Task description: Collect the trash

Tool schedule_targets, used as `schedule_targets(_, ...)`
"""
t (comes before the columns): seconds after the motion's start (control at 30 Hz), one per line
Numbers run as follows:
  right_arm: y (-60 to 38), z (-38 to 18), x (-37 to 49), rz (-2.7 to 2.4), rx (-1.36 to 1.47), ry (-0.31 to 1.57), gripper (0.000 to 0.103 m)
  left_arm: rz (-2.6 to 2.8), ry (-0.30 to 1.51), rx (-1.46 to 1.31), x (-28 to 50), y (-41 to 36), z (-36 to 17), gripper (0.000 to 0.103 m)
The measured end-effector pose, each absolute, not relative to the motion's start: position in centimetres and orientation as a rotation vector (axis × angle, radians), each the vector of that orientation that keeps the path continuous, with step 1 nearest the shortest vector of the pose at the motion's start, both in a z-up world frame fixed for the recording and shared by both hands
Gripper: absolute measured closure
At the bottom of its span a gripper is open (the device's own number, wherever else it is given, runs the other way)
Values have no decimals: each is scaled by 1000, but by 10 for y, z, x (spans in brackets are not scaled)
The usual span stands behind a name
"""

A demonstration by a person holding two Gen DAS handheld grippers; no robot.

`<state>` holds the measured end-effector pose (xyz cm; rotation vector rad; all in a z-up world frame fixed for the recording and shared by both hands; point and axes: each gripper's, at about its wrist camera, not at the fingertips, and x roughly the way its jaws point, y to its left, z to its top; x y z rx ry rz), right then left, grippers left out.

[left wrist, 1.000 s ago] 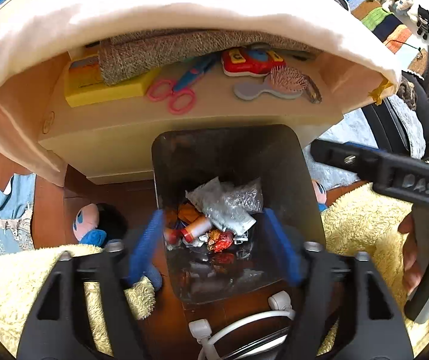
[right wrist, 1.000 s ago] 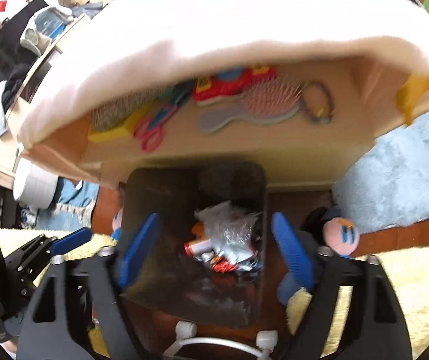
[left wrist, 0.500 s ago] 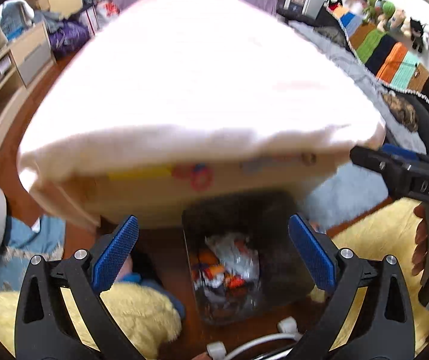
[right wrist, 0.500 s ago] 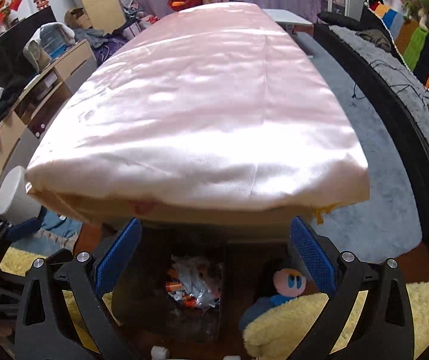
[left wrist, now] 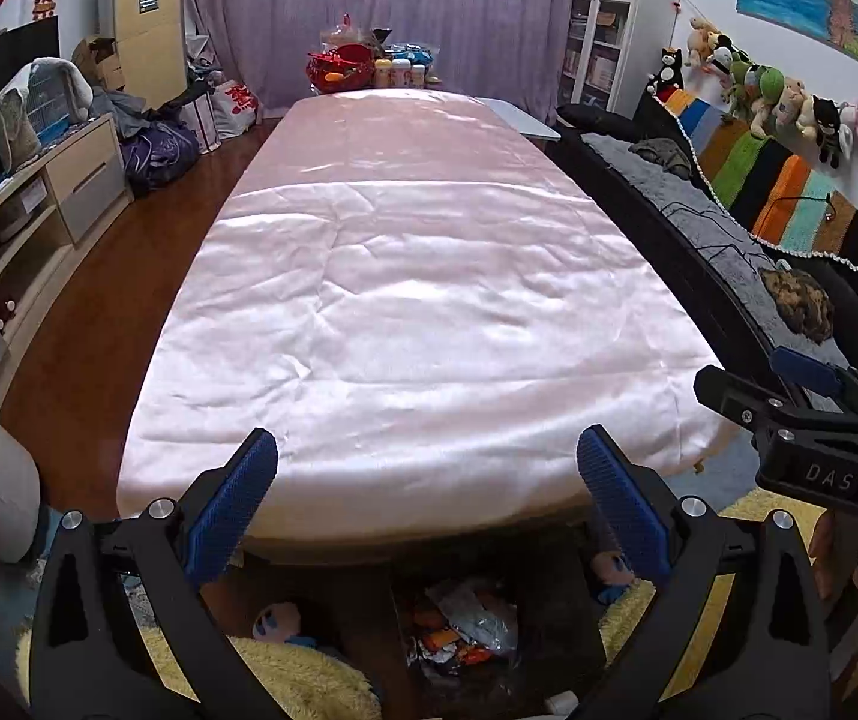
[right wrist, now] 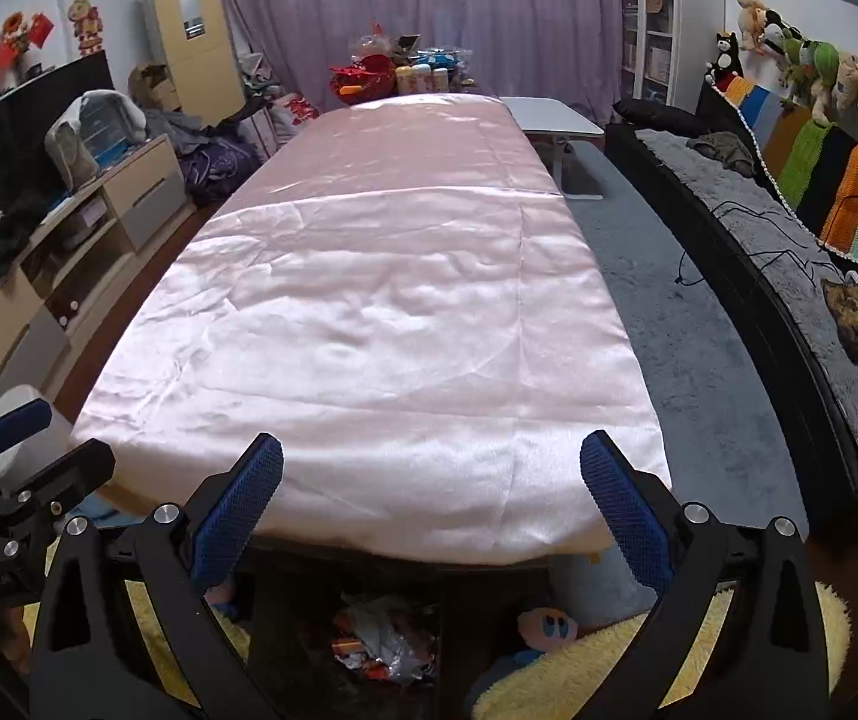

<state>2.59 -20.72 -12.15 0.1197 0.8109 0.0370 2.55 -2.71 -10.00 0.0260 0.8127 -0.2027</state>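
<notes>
The bin (left wrist: 477, 630) of wrappers sits on the floor just below and ahead of your left gripper (left wrist: 426, 483), under the near table (left wrist: 405, 300) edge for easy drops. Your right gripper (right wrist: 429, 480) hangs above it too; both are spread wide and empty.
</notes>
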Motion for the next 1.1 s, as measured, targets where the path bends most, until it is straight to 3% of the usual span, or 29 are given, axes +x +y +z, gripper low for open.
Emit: schedule_targets(1.1, -195, -43, 31, -9, 76, 632, 3, -183, 625, -14, 40, -13, -29, 8)
